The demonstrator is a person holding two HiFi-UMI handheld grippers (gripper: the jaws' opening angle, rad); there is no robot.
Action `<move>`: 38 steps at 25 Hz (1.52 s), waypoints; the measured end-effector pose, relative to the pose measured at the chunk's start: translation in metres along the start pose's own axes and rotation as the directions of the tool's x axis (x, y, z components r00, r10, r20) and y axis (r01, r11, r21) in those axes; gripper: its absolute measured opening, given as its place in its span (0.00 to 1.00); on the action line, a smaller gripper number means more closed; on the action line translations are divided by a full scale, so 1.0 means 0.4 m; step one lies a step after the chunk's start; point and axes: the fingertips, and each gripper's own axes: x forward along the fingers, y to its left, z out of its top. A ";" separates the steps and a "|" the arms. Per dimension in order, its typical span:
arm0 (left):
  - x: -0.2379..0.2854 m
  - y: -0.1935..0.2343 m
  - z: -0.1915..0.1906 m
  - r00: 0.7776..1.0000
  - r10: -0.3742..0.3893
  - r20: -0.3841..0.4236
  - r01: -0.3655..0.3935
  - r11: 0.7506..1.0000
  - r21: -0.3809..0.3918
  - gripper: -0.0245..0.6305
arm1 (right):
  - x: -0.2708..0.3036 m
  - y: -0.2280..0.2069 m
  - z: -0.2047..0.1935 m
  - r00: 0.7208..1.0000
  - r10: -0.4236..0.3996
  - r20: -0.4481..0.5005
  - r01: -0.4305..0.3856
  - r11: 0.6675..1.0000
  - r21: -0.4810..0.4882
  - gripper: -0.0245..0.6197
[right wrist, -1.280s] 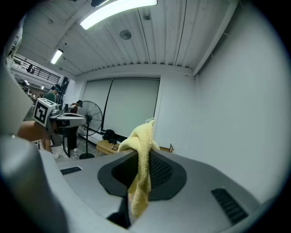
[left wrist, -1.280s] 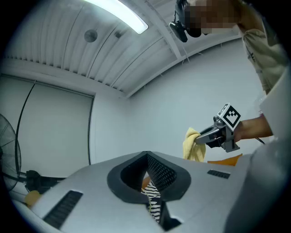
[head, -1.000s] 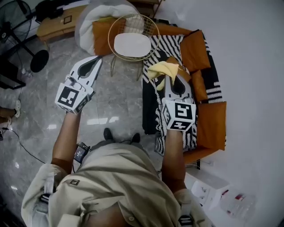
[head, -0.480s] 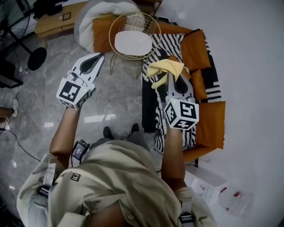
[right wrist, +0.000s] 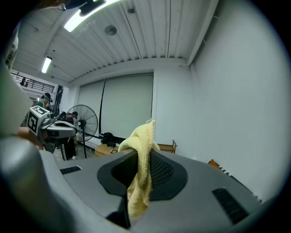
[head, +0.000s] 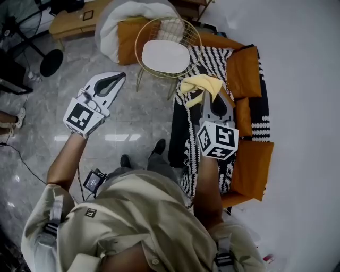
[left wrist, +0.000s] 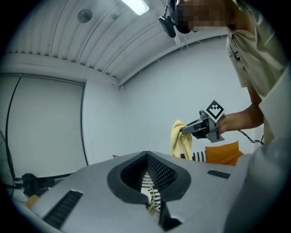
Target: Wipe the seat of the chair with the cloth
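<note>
The chair [head: 141,40] has a gold wire frame and a white seat [head: 165,56]; it stands on the marble floor ahead of me. My right gripper [head: 205,94] is shut on a yellow cloth [head: 201,84], which bunches above the jaws and hangs down between them [right wrist: 140,157]. It hovers to the right of the chair, over a striped rug. My left gripper [head: 120,77] is held out left of the chair, shut with nothing in it [left wrist: 146,154]. In the left gripper view the right gripper [left wrist: 200,129] and the hanging cloth [left wrist: 179,139] show across from it.
A black-and-white striped rug [head: 197,62] with orange cushions [head: 245,71] lies right of the chair. A white beanbag [head: 132,15] and a low wooden table [head: 73,22] sit behind it. A standing fan [right wrist: 84,123] is to the left, its base [head: 51,62] on the floor.
The head view has shifted, so the chair sits lower and further right. The left gripper dropped slightly to the left. The right gripper still holds the cloth beside the chair.
</note>
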 end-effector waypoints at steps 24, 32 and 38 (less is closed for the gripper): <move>0.477 0.183 0.029 0.986 0.161 -0.032 -0.163 0.985 -0.058 0.06 | 0.438 -0.264 0.001 0.989 0.150 -0.009 -0.150 0.988 0.028 0.14; 0.571 0.419 -0.033 0.998 0.061 0.008 -0.060 0.994 -0.089 0.06 | 0.602 -0.206 0.033 0.998 0.043 -0.036 -0.042 0.999 0.031 0.14; 0.623 0.580 -0.076 0.999 -0.008 0.047 0.012 0.996 -0.092 0.06 | 0.737 -0.149 0.043 0.998 -0.022 -0.065 0.024 0.999 0.038 0.14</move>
